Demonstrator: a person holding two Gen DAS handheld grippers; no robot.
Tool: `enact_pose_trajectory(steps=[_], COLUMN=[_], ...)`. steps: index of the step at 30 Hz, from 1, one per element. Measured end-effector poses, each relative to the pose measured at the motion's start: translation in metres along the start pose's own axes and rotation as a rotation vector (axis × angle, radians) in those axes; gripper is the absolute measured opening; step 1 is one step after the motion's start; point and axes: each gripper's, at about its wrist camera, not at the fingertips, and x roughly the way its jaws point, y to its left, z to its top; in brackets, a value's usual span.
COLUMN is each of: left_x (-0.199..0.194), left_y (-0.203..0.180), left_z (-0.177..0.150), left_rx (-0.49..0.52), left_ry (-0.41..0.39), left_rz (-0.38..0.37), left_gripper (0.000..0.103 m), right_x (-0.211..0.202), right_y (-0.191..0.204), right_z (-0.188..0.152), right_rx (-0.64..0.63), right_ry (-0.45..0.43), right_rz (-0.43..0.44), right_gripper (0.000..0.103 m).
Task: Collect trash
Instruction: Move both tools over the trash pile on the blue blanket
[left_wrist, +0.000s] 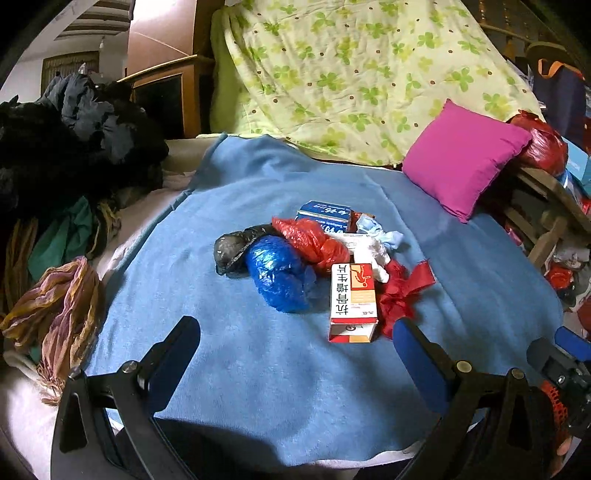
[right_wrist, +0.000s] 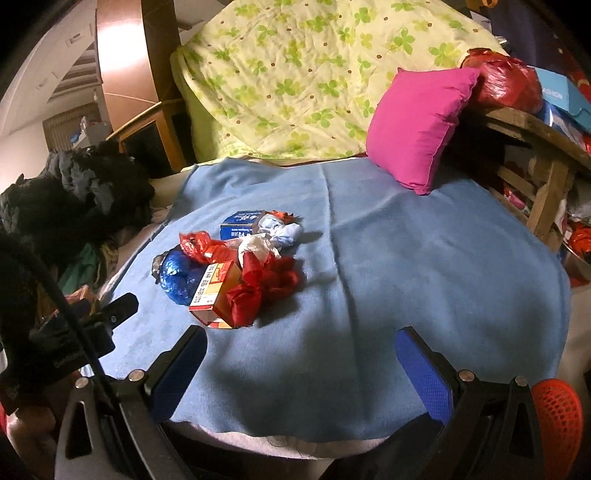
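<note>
Now, both yours are empty: left gripper (left_wrist: 295, 332) spread wide, right gripper (right_wrist: 301, 343) likewise, hovering over the blue blanket (left_wrist: 207, 295). Landmark: the red-and-white box (left_wrist: 354, 301). Left of it, touching, the blue bag (left_wrist: 280, 273); beyond that the black bag (left_wrist: 232, 251). Behind it, the red bag (left_wrist: 314, 240) and blue carton (left_wrist: 325, 212). Right of it, red ribbon (left_wrist: 399, 291). Risk, as judged: the pile is tangled, so lifting one piece may drag its neighbours; slick bags may slip.
</note>
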Motion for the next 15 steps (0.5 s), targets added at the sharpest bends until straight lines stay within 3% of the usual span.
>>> enact_pose_trajectory(steps=[15], left_x=[0.0077], left_y=[0.0097], left_z=[-0.0091], left_rx=[0.020], left_ry=[0.029], left_rz=[0.009], left_gripper=[0.103], right_x=[-0.0001], right_y=[0.0010], right_z=[-0.0055], right_rx=[0.000], right_ry=[0.013], right_rz=[0.002], right_gripper=[0.103])
